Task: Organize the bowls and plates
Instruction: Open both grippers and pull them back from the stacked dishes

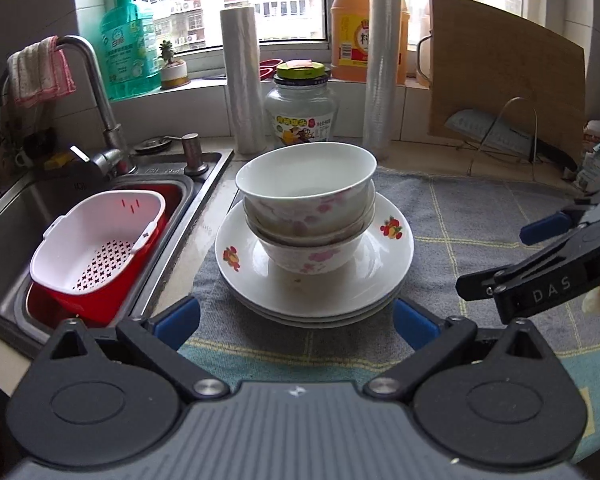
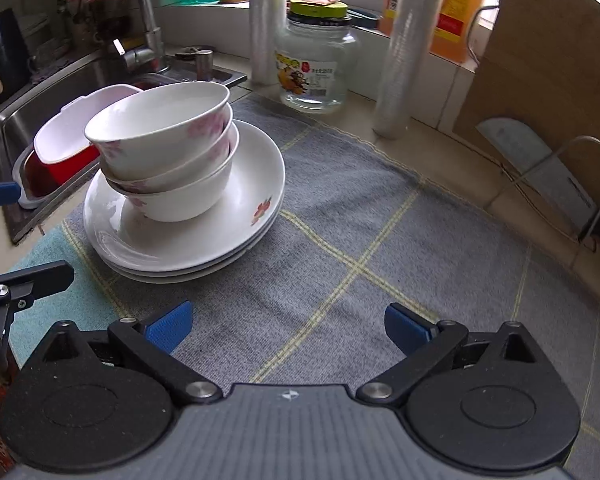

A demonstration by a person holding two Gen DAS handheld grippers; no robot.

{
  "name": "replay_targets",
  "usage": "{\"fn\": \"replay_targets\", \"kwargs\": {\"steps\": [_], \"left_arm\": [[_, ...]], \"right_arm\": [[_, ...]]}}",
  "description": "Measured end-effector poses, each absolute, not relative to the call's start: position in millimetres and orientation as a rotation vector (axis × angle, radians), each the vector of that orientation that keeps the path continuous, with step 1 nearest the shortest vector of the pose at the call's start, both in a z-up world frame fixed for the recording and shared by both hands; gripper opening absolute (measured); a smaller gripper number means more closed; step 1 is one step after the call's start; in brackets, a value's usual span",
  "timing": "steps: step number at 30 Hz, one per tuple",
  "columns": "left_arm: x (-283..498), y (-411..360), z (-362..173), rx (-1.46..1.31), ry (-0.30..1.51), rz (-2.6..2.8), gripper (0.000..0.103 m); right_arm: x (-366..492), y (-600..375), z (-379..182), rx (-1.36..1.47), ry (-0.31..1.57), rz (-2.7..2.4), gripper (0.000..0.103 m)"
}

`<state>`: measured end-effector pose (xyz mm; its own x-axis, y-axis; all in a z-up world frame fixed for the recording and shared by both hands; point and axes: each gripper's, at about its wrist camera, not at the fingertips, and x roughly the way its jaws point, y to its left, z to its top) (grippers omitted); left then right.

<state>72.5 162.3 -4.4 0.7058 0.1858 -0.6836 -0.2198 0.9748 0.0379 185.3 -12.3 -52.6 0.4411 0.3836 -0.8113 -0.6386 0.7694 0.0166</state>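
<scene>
Three white bowls (image 1: pixel 306 194) with pink flowers are nested in a leaning stack on a stack of white plates (image 1: pixel 384 256) with fruit prints, on a grey checked cloth (image 1: pixel 460 216). My left gripper (image 1: pixel 296 322) is open and empty, just in front of the plates. In the right wrist view the bowls (image 2: pixel 160 136) and plates (image 2: pixel 256 172) sit to the upper left. My right gripper (image 2: pixel 288 326) is open and empty above bare cloth (image 2: pixel 340 240), to the right of the stack. Its blue-tipped fingers (image 1: pixel 544 228) show at the right edge of the left wrist view.
A sink (image 1: pixel 16 216) at the left holds a white colander in a red basin (image 1: pixel 96 252). Behind the stack stand a glass jar (image 1: pixel 300 108) and two rolls of plastic wrap (image 1: pixel 242 80). A wooden board (image 1: pixel 504 72) and a cleaver on a wire rack (image 1: pixel 496 132) stand at the right.
</scene>
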Motion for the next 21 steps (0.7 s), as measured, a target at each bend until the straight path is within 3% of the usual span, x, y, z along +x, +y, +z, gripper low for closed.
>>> {"fn": "replay_targets", "kwargs": {"steps": [21], "left_arm": [[25.9,99.1,67.3,-0.104,0.684,0.417,0.102]], "right_arm": [[110.1,-71.1,18.2,-0.23,0.777,0.55,0.103]]}}
